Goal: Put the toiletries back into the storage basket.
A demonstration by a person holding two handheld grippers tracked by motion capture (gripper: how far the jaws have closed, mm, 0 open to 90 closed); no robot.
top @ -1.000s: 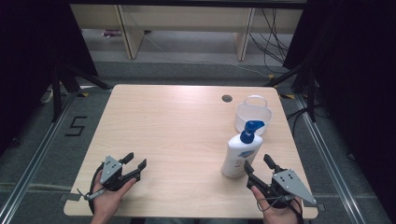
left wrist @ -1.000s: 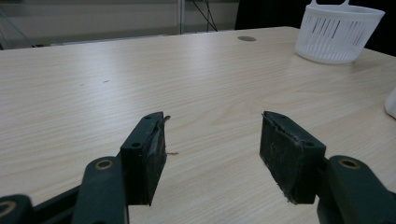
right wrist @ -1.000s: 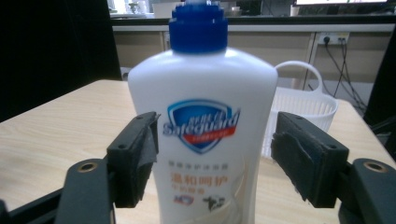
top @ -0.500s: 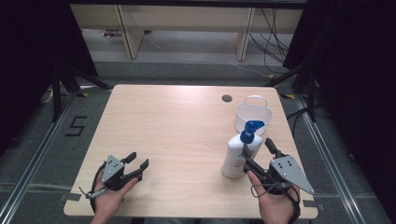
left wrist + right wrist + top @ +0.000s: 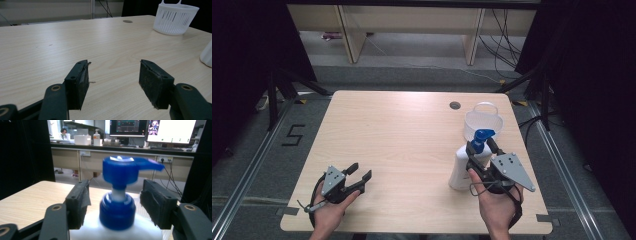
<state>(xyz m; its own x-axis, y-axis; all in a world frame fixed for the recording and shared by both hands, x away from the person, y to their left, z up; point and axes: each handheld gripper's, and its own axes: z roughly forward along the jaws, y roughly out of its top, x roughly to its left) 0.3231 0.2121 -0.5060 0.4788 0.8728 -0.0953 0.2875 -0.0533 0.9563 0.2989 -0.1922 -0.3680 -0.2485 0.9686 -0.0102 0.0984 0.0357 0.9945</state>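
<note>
Pump bottle (image 5: 461, 170): a white plastic body with a blue collar and blue pump head (image 5: 482, 136), standing upright at the right of centre in the high view, near the right edge of the wooden table (image 5: 402, 150). A white slotted basket (image 5: 482, 120) stands just behind it, toward the upper right; whether the two touch cannot be told.

Right gripper (image 5: 115, 205): jaws spread, one on each side of the blue collar (image 5: 117, 211), with a gap on both sides. Nothing is clamped. In the right gripper view the collar sits between the pads (image 5: 82, 197) at the lower middle of the frame, and the pump head rises above them.

Left gripper (image 5: 357, 179): at the lower left of the high view, jaws apart and empty, hovering over bare table, well apart from the bottle.

Handling assessment:
- The body looks like smooth moulded plastic, likely slippery and somewhat yielding under squeeze. Fill level cannot be seen, so weight is unknown.
- The collar is rigid and ridged, narrower than the jaw opening. In my judgement it is the soundest place to grip.
- The pump head and its stem may depress or swivel. A hold there risks dispensing or the bottle rotating.
- The bottle is tall on a modest base, so a sideways push could tip it toward the basket.
</note>
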